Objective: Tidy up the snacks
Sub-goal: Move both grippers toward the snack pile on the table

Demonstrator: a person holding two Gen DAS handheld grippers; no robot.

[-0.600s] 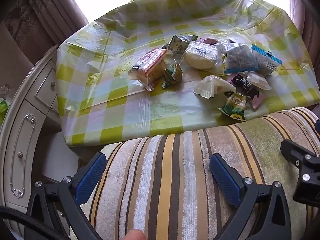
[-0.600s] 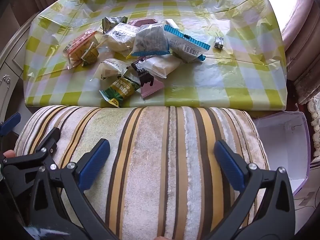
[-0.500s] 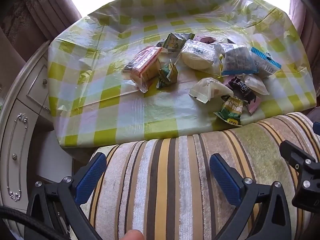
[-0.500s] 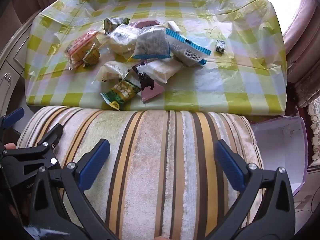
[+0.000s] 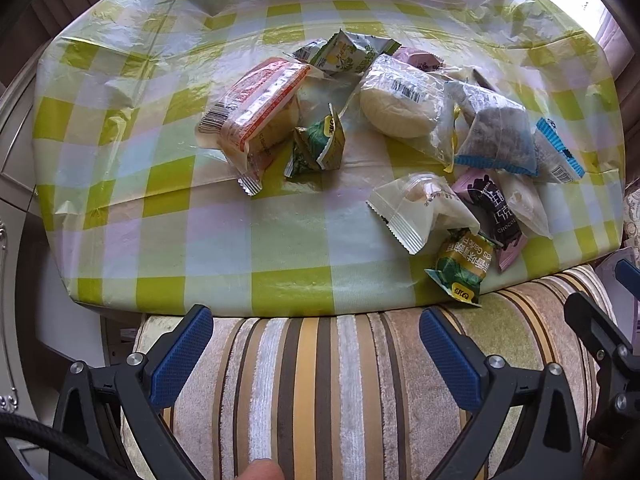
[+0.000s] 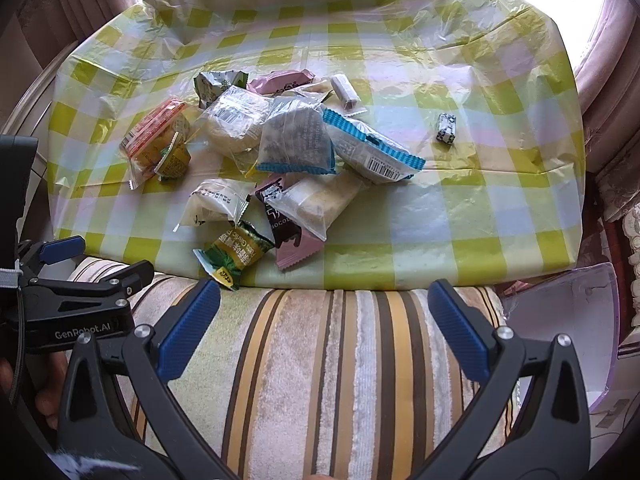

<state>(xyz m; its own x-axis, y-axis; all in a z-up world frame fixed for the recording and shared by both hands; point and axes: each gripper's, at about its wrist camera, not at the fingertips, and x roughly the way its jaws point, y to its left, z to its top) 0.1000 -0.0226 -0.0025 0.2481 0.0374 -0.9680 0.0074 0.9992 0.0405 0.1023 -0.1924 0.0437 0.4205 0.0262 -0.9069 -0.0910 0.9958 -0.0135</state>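
Plainly, both claws stand spread wide with nothing between their blue pads: the left claw (image 5: 316, 354) and the right claw (image 6: 324, 330) hang side by side above a striped cushion (image 5: 340, 392) at the near edge of the tabletop (image 6: 460, 208), which wears a green-checked plastic cover. Beyond them the snacks (image 6: 280, 152) lie in a loose heap, with a green garlic-pea packet (image 5: 462, 266) jutting over the near edge, an orange-striped cake wrapper (image 5: 256, 112) to the left, and a small black-and-white candy (image 6: 446, 128) well apart on the right.
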